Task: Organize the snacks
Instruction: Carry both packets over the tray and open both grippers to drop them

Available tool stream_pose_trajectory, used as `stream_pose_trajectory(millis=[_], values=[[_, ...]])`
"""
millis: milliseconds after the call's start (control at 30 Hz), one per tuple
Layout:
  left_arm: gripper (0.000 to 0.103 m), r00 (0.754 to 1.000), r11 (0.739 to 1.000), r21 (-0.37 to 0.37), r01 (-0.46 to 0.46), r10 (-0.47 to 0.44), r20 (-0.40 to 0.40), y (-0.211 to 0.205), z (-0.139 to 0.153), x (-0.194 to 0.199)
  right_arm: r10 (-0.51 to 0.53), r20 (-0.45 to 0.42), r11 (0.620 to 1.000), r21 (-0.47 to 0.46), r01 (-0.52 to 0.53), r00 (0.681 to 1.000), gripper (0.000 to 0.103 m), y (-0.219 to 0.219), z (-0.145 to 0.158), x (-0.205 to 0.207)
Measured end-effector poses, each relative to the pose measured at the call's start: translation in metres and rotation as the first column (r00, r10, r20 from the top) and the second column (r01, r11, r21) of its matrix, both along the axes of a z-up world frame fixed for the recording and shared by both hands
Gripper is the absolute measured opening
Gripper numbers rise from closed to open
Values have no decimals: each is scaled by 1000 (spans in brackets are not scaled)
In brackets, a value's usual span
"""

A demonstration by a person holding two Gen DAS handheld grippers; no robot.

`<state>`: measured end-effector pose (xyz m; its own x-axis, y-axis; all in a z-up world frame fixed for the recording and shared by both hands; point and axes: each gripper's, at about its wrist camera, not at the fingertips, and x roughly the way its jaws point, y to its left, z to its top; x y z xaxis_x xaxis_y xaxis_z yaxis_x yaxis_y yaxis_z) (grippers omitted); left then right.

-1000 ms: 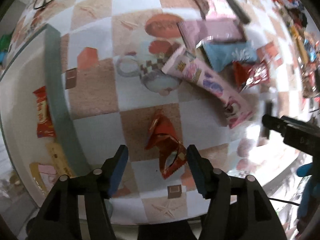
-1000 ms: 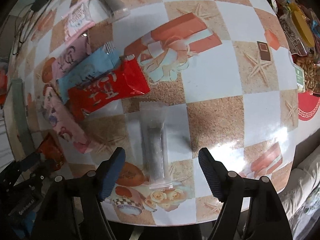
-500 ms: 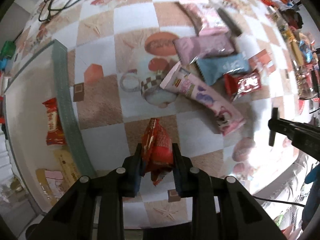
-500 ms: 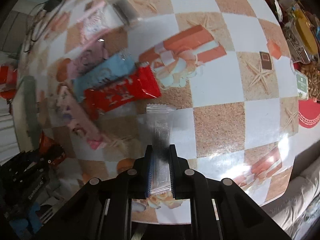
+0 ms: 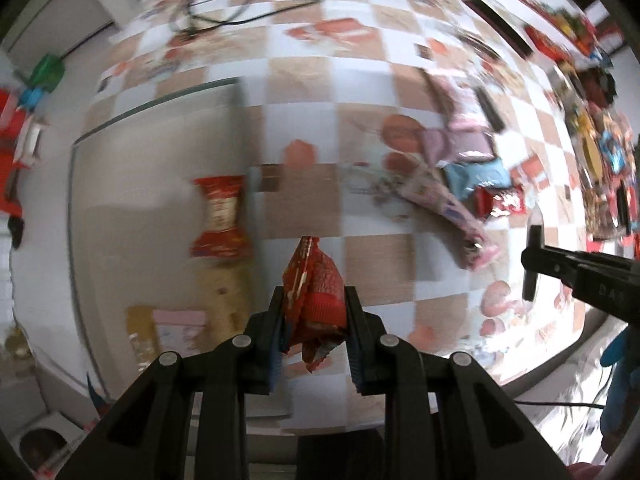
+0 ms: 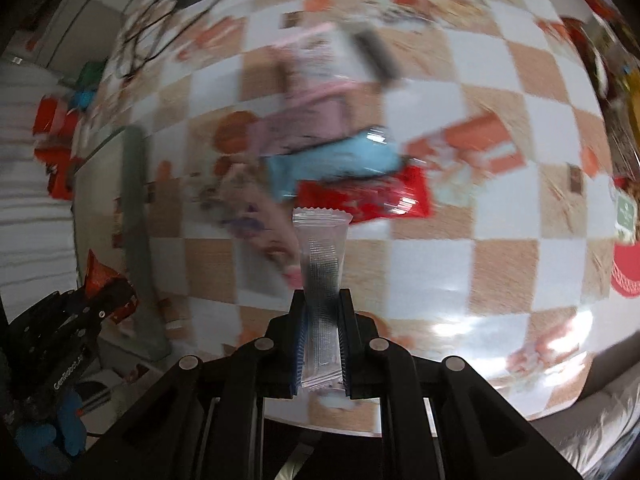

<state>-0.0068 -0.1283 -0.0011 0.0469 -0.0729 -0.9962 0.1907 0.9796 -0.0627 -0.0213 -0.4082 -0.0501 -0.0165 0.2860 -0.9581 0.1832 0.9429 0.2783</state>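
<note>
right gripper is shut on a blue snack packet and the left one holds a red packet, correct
Not quite. The right wrist view shows the right gripper shut on a clear packet, not a blue one. The left gripper does hold a red packet.

Both my pictures are bright but smeary. The table [image 5: 372,240] looks round and bent, with dark corners. White glare shines at the lower right of the cloth. Far snacks are blurry; only my close tool looks sharp.
</note>
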Motion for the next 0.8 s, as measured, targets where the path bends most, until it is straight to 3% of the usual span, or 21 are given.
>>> stream_pose_trajectory(millis=[433,800], values=[[29,979,978,50,-205,205,-5,85,-4,-6,250,75,964,69,-255,965,15,143,24,46],[29,970,968,77,-239,242,-32,116,-25,-11,383,79,914,114,-390,920,16,242,19,61]])
